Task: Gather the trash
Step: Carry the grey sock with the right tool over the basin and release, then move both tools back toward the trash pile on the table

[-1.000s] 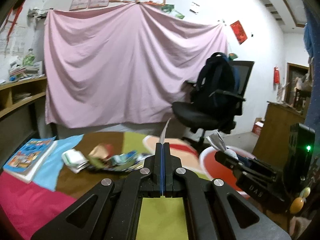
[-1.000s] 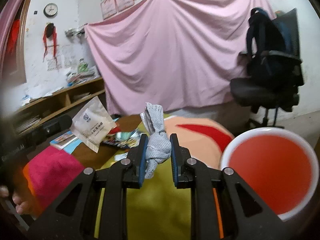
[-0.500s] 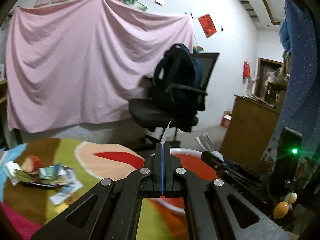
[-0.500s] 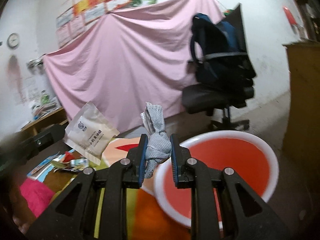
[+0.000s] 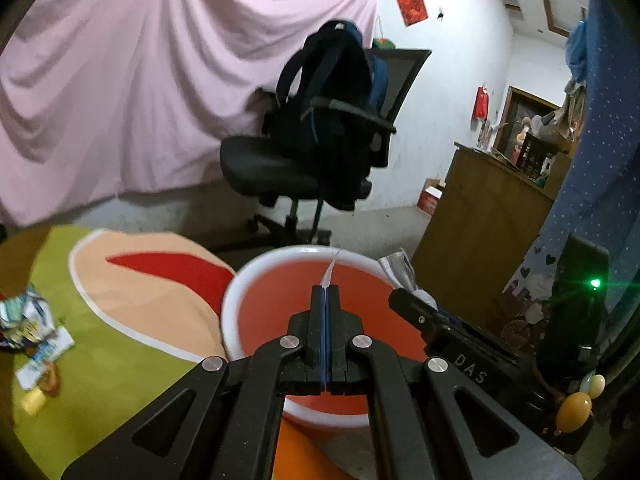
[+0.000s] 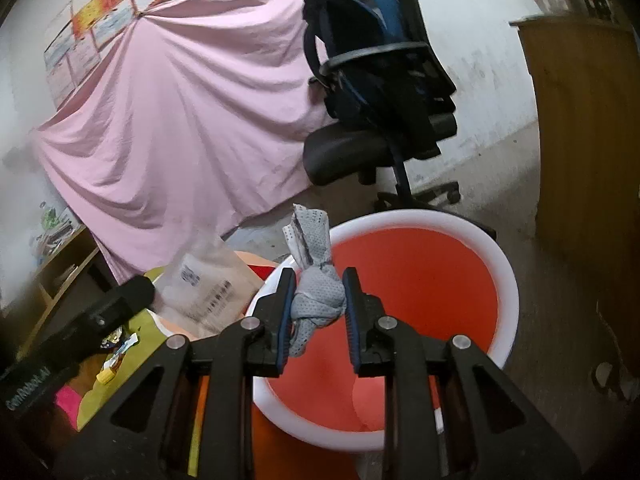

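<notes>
Pinching a thin flat packet (image 5: 330,270) edge-on between its closed fingers, the left gripper (image 5: 325,300) hangs over the red bin (image 5: 276,300), whose white rim shows just beyond the fingertips. In the right wrist view that same packet (image 6: 208,284) reads as a pale printed pouch held up at the bin's left edge. The right gripper (image 6: 319,284) clamps a knotted grey mesh rag (image 6: 316,296), its blue-lined fingers (image 6: 286,300) pressed against both sides of the bundle, which sits above the bin's (image 6: 424,280) near rim. To the left, a green and peach cloth covers the tabletop (image 5: 120,344), with loose wrappers (image 5: 28,320) lying near its far left edge. Beyond the bin stands a black office chair (image 5: 296,176) with a dark backpack (image 5: 332,80) propped on its seat, and a pink sheet (image 5: 140,80) hangs across the back wall.
</notes>
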`<state>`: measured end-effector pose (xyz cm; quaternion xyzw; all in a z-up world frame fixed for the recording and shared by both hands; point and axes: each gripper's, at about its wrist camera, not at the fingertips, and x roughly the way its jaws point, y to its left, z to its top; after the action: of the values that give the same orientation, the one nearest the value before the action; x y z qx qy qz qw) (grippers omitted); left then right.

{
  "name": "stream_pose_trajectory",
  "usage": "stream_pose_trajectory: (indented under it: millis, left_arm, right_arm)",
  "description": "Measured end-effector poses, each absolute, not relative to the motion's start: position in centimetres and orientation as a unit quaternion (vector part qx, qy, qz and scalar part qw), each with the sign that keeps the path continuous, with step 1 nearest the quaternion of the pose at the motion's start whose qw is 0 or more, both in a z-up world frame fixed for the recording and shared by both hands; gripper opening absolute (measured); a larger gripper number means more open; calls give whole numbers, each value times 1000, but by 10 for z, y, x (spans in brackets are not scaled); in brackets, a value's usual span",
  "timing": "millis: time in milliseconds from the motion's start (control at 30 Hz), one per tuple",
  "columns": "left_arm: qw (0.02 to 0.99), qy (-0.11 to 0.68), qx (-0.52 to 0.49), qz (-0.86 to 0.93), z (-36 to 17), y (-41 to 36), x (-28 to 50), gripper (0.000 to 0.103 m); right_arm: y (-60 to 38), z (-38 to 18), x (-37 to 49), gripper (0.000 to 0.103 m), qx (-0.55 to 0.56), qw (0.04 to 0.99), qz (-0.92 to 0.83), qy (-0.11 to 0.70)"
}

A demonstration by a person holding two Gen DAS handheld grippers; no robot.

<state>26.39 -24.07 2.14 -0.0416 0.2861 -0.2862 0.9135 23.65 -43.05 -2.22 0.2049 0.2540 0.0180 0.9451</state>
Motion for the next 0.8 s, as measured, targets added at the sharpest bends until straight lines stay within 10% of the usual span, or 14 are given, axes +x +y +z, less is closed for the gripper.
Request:
stream_pose_trajectory:
  millis: [500, 667, 800]
  left_arm:
    - [913, 308, -74, -256, 25, -215, 267, 0]
    - [932, 277, -71, -224, 33, -190, 250, 28]
    - [946, 250, -66, -195, 41, -166, 232, 29]
  right_arm:
    - [-433, -25, 237, 80, 213, 943, 9, 256]
    - [-421, -12, 231, 91, 193, 955, 23, 223]
    - [-407, 2, 225, 100, 178, 965, 39, 190]
